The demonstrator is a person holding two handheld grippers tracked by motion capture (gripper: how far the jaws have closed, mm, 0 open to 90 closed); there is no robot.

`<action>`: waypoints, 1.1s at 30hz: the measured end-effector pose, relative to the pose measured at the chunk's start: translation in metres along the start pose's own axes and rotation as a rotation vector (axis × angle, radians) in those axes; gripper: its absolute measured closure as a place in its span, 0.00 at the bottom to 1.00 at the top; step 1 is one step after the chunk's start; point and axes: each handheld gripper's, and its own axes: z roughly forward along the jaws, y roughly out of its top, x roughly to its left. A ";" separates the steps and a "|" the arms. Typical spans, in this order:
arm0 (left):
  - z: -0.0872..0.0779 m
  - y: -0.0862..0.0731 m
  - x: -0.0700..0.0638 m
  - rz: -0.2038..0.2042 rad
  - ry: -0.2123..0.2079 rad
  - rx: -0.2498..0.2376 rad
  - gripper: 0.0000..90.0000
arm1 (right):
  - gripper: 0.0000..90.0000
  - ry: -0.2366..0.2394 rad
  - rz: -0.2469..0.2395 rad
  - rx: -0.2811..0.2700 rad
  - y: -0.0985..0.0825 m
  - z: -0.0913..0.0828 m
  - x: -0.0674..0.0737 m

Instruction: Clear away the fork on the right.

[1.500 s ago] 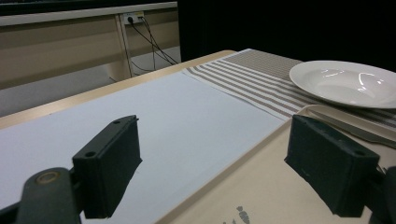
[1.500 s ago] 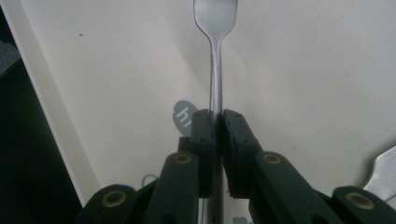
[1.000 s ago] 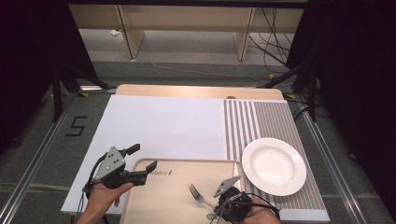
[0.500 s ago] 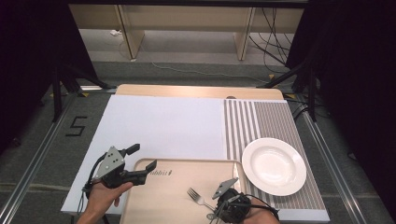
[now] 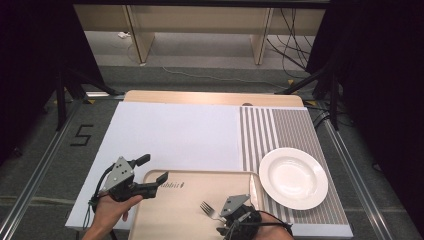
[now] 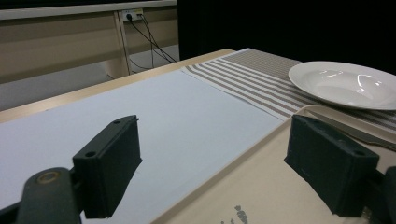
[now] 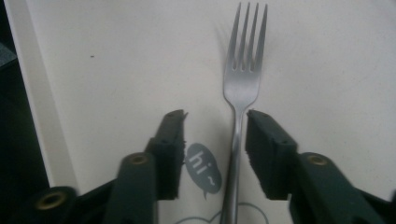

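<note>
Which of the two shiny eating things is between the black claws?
The fork, lying on the tray between the right gripper's open jaws. The knife lies apart, beside the plate.

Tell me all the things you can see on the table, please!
fork: one, silver, lying on the tray between the right gripper's fingers, which have just been opening
tray: one, beige, at the near edge of the table
plate: one, white, on the striped mat, right of the tray
knife: one, silver, at the tray's right edge beside the plate
striped mat: one, grey and white, right part of the table
white mat: one, left and middle of the table
left gripper: one, black, open over the tray's left corner
right gripper: one, black, open around the fork's handle
</note>
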 end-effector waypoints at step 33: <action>0.000 0.000 0.000 0.001 0.001 0.001 0.19 | 1.00 -0.107 -0.040 0.096 0.002 0.014 -0.006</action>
